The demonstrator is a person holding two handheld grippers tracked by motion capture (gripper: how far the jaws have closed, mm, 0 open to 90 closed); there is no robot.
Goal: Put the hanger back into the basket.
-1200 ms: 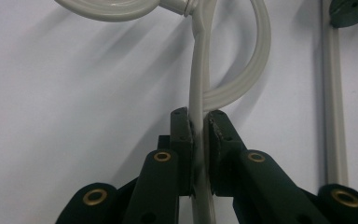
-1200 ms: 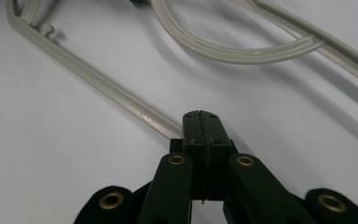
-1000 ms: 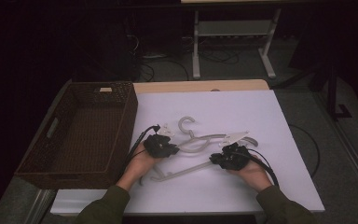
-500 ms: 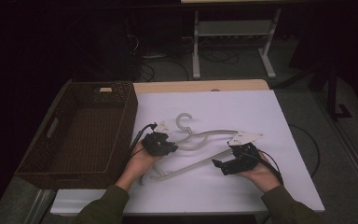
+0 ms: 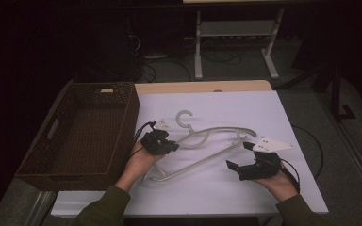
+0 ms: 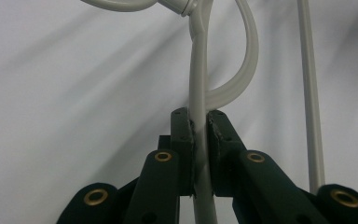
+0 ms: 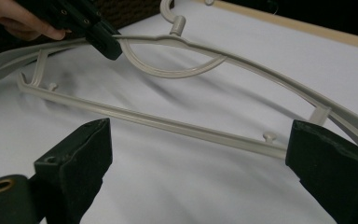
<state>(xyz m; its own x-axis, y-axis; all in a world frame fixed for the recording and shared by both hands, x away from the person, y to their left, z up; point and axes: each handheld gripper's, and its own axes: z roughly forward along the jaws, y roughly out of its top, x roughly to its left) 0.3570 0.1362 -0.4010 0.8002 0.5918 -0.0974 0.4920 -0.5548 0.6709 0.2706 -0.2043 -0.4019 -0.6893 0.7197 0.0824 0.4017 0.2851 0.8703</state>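
A pale plastic hanger (image 5: 221, 128) lies on the white table cover, its hook pointing to the far side. My left gripper (image 5: 172, 147) is shut on the hanger's upper arm near the neck; in the left gripper view the pads (image 6: 182, 135) pinch the thin arm (image 6: 198, 84). My right gripper (image 5: 238, 155) hovers just off the hanger's right end, and its jaws have just been opening. In the right gripper view, my right gripper (image 7: 200, 135) has nothing between its wide-apart pads. The lower bar (image 7: 182, 127) lies beyond them, and my left gripper (image 7: 107, 44) shows at top left.
A dark wicker basket (image 5: 127, 117) stands at the table's left, close to my left hand. The white cover (image 5: 264, 108) reaches the far wooden edge. Cables and a metal stand are on the floor behind the table.
My right gripper let go of the hanger's right end, opened wide and drew back toward the lower right. My left gripper kept its grip and place.
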